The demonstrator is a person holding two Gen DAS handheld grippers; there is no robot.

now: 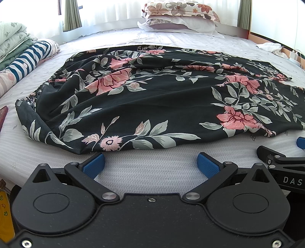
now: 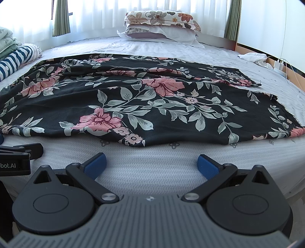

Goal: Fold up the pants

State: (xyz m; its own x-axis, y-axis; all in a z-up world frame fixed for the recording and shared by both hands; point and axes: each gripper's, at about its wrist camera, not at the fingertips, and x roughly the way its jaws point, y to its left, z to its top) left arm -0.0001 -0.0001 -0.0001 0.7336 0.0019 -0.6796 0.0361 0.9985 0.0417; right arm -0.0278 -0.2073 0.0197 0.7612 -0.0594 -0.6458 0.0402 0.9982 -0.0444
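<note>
Black pants with pink flowers and grey-green leaves [image 1: 152,91] lie spread across the bed, waistband at the left, leg ends at the right; they also fill the right wrist view [image 2: 144,99]. My left gripper [image 1: 151,164] is open and empty, just short of the pants' near edge. My right gripper [image 2: 151,164] is open and empty too, a little short of the near edge, towards the leg ends. Each gripper shows at the edge of the other's view: the right one [image 1: 282,160], the left one [image 2: 19,152].
The bed [image 1: 152,171] has a pale patterned sheet. Stacked pillows [image 1: 179,17] lie at the far end. Folded bedding and a striped cloth [image 1: 24,57] sit at the left. A white cloth [image 2: 253,57] and a charger with cable [image 2: 280,66] lie at the far right.
</note>
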